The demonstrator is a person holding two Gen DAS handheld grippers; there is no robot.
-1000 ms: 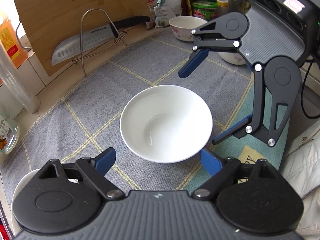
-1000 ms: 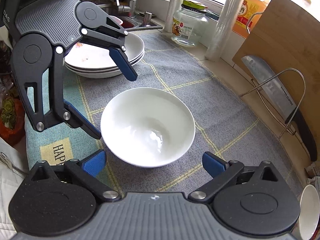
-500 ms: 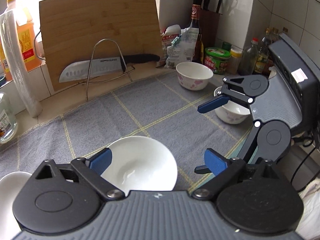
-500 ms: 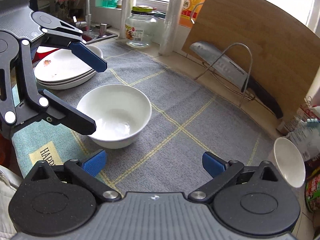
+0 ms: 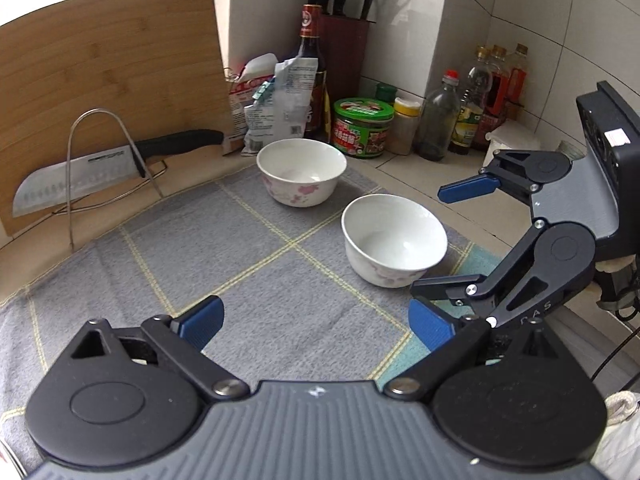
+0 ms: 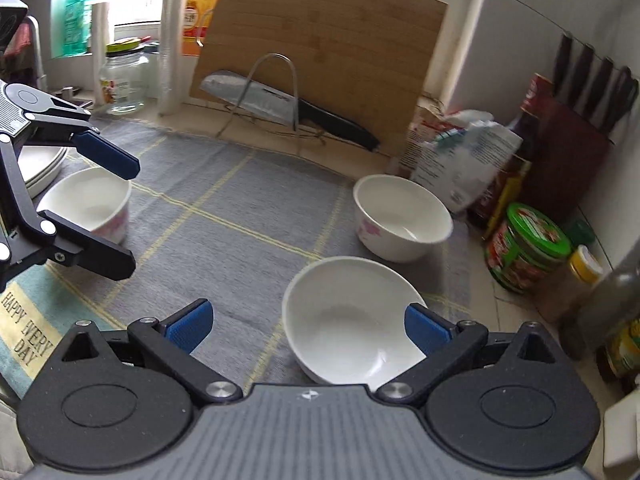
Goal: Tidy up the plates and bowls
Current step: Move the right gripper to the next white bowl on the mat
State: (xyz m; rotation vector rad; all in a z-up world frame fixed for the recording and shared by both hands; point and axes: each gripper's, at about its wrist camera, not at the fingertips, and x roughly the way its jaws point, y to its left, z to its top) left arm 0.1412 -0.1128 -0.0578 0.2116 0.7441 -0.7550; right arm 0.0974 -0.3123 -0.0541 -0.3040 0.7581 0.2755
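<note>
Two small white bowls with pink flowers stand on the grey checked mat [image 5: 248, 280]. The far bowl [image 5: 302, 170] [image 6: 402, 216] sits near the packets. The near bowl [image 5: 394, 238] [image 6: 352, 320] lies between my right gripper's [image 6: 308, 326] open jaws, close to the right pad, with the left pad well clear of it. In the left wrist view the right gripper [image 5: 454, 240] hangs just right of that bowl. My left gripper [image 5: 316, 320] [image 6: 134, 218] is open over bare mat, holding nothing. A third white bowl [image 6: 86, 204] and stacked plates [image 6: 40, 164] sit at the far left.
A bamboo cutting board [image 5: 108, 80] leans at the back, with a cleaver [image 5: 76, 178] on a wire stand in front of it. Packets [image 5: 280, 100], a green-lidded jar [image 5: 362, 128], bottles [image 5: 472, 108] and a knife block [image 5: 344, 52] crowd the back right corner. A glass jar [image 6: 124, 76] stands by the window.
Both grippers have swung right, away from the wide white bowl that was beneath them. The two flowered bowls have come into view, and the right gripper now straddles the nearer one.
</note>
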